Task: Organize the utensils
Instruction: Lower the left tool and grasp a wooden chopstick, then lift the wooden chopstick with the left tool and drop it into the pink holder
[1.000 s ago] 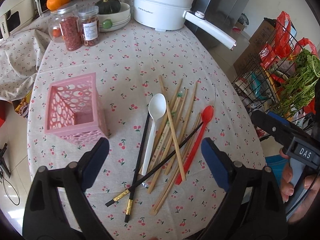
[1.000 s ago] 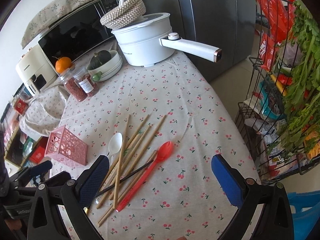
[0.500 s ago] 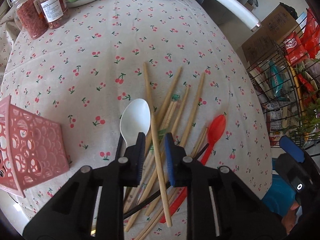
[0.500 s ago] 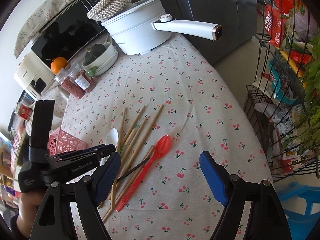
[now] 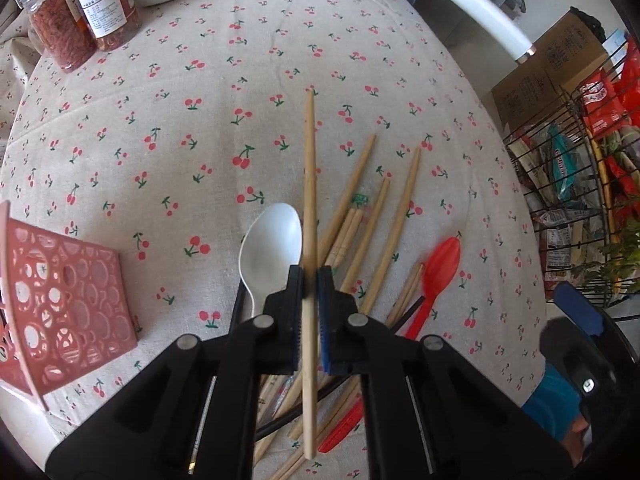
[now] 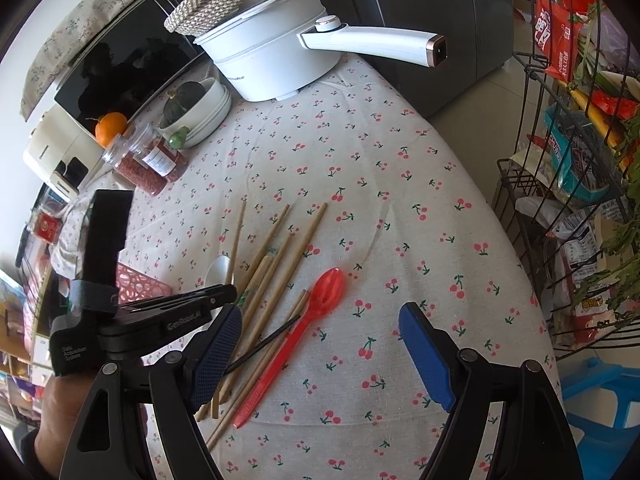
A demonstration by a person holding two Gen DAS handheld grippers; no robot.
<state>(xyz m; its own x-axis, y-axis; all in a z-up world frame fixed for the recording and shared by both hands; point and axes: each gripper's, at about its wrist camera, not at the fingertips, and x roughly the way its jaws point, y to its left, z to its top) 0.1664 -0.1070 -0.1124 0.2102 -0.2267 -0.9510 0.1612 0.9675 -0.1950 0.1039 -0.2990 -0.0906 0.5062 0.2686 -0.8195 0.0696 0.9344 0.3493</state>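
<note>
Left gripper [image 5: 309, 280] pinches one wooden chopstick [image 5: 308, 184], clamped near the middle. Under it, loose chopsticks [image 5: 400, 216], white spoon [image 5: 272, 240], red spoon [image 5: 438, 268] and a black chopstick [image 6: 262, 346] crowd the cloth. Pink basket [image 5: 60, 304] stands left, bare tablecloth [image 5: 168, 152] between it and the pile. Spice jars [image 5: 80, 20], stacked dishes [image 6: 208, 108] and white pot [image 6: 272, 60] block the far edge. Right gripper [image 6: 320, 348] hangs spread wide over bare cloth right of the pile; wire rack [image 6: 560, 184] bounds the right side.
</note>
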